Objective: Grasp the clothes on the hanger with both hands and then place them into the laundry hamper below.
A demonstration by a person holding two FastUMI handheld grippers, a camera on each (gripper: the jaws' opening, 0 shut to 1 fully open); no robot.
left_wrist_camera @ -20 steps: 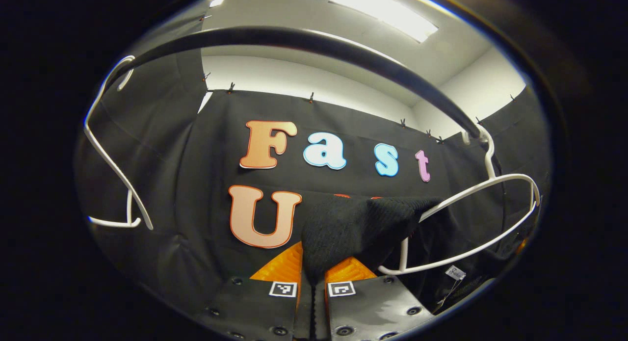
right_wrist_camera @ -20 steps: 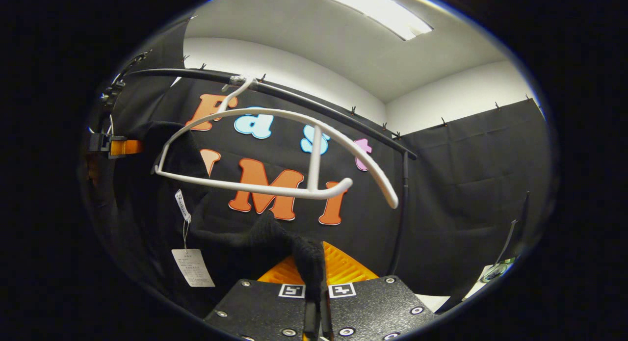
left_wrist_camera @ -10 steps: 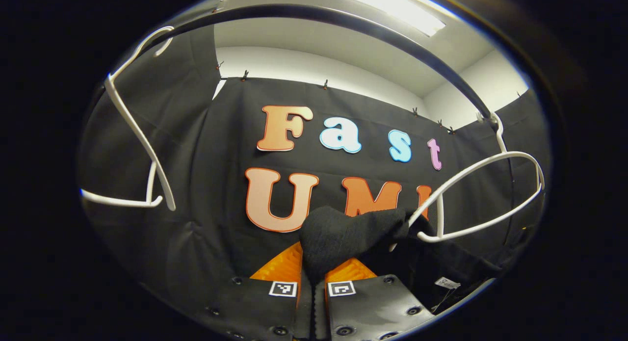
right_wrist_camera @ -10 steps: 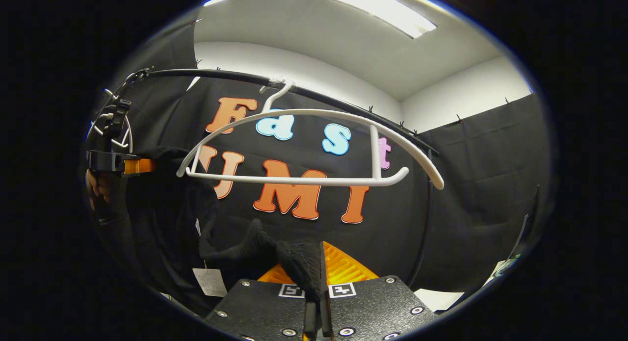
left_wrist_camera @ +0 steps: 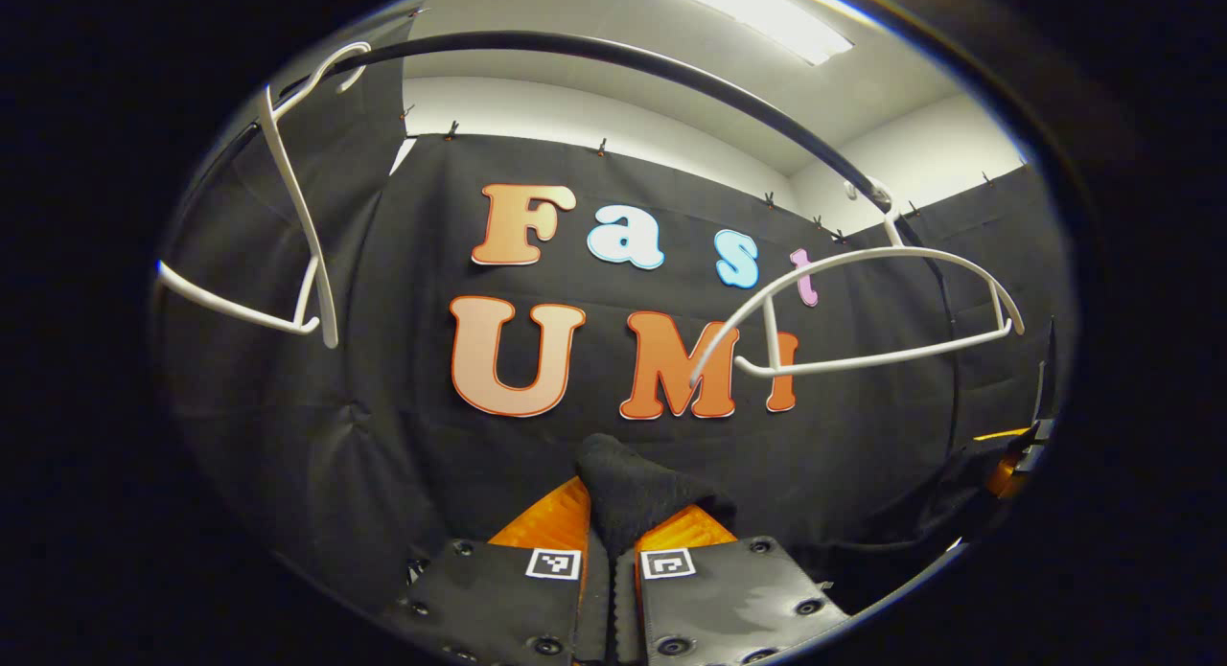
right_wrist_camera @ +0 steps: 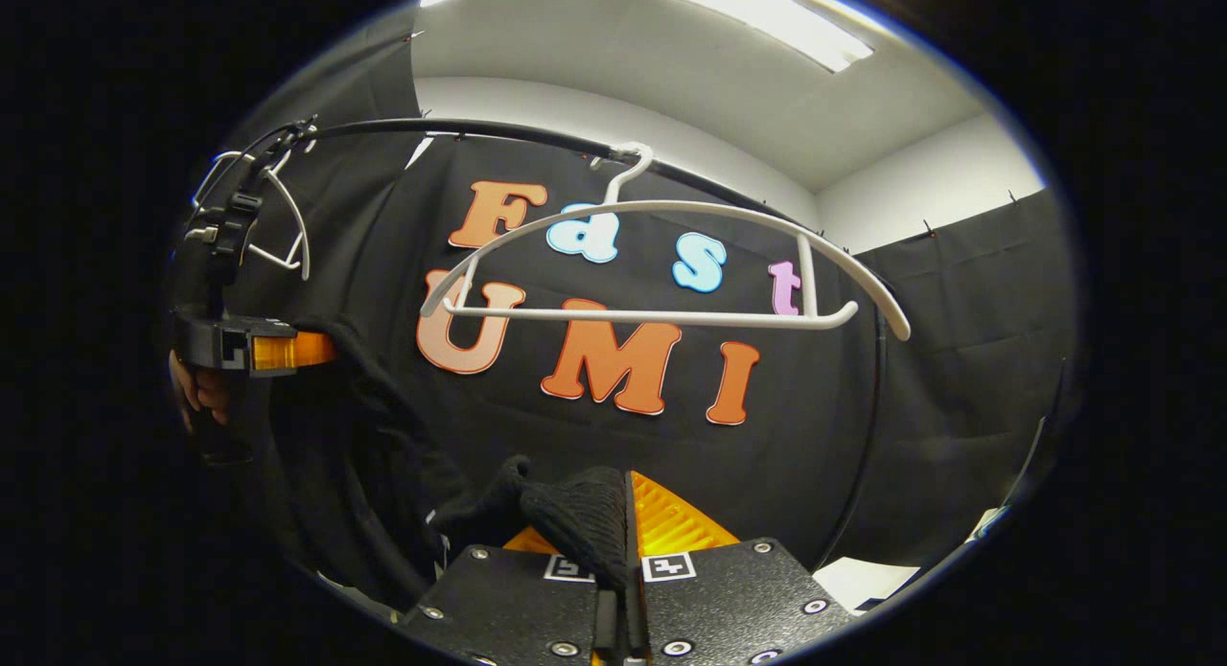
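Rail (right_wrist_camera: 460,129) spans 10 to 2 o'clock, bare hanger (right_wrist_camera: 671,264) hooked on it. Garment (right_wrist_camera: 383,455) hangs below the hanger at 7 o'clock — free of it. Left gripper (left_wrist_camera: 613,527) and right gripper (right_wrist_camera: 621,541) each pinch garment knit between closed fingers.

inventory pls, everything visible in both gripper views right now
garment: 1, black knit, off the hanger, pinched at two ends, sagging between the grippers
hanger: 1, white, bare, hooked on the rail
second hanger: 1, white, bare, farther along the rail
rail: 1, black, overhead
ceiling light: 1, white, lit
left gripper: 1, closed on garment
right gripper: 1, closed on garment
hand: 1, holding the left gripper, in the right gripper view
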